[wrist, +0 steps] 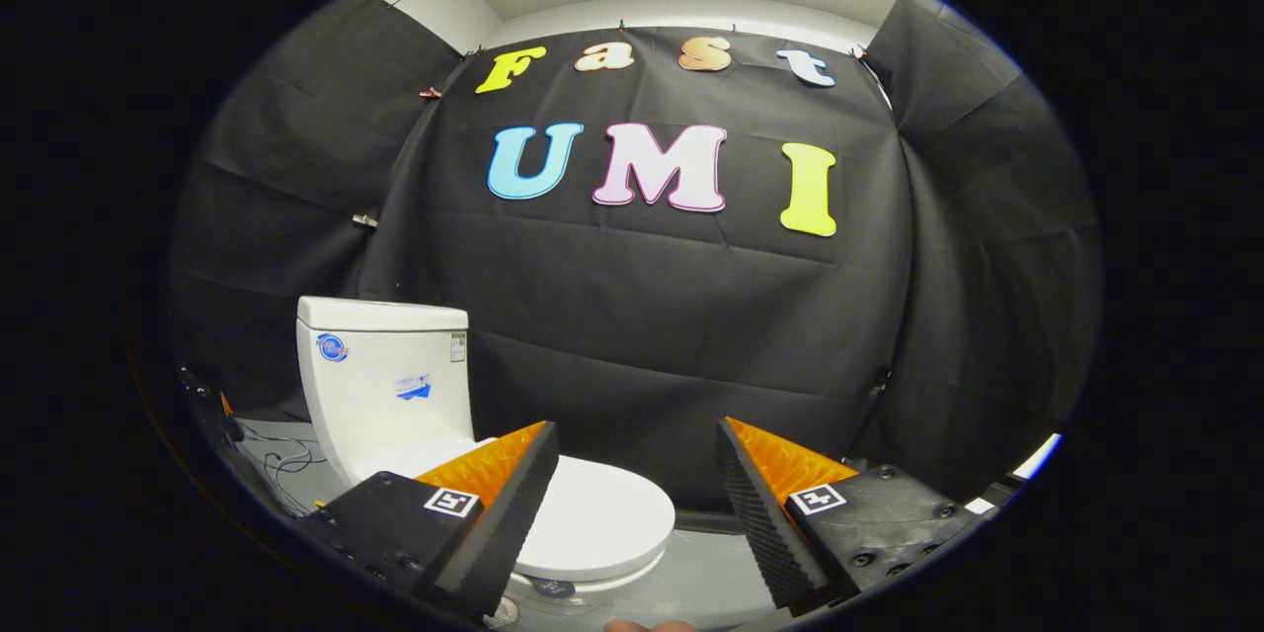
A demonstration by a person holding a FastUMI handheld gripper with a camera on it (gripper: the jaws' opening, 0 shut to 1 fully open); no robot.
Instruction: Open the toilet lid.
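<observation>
Gripper view: the gripper (pixel 637 474) hangs in free air with its fingers (pixel 513 504) spread wide apart, nothing between them and no contact with anything.

The toilet (pixel 395 395) stands low, ahead of the fingers and off toward the left one, on a pale floor (pixel 711 583). Its tank (pixel 385 365) rises at the back, close to the black cloth wall (pixel 691 336), with a few stickers on its front. The toilet lid (pixel 602 518) lies flat and closed over the bowl; its front curve shows in the gap between the fingers, while its left part is hidden behind the left finger. Whether the fingers are above the lid or level with it is hard to tell through the fisheye, but they look well apart from it.

Some cables (pixel 281 459) trail on the floor beside the tank, out of the way.

Judgement: this is the approach stage, nothing opened yet. The wide spread probably serves to let one finger hook under the lid's front edge, or to straddle the rim. The next move likely calls for coming down and left to that front lip. Risk: the lid is smooth and rounded, so a finger may slip off it.
</observation>
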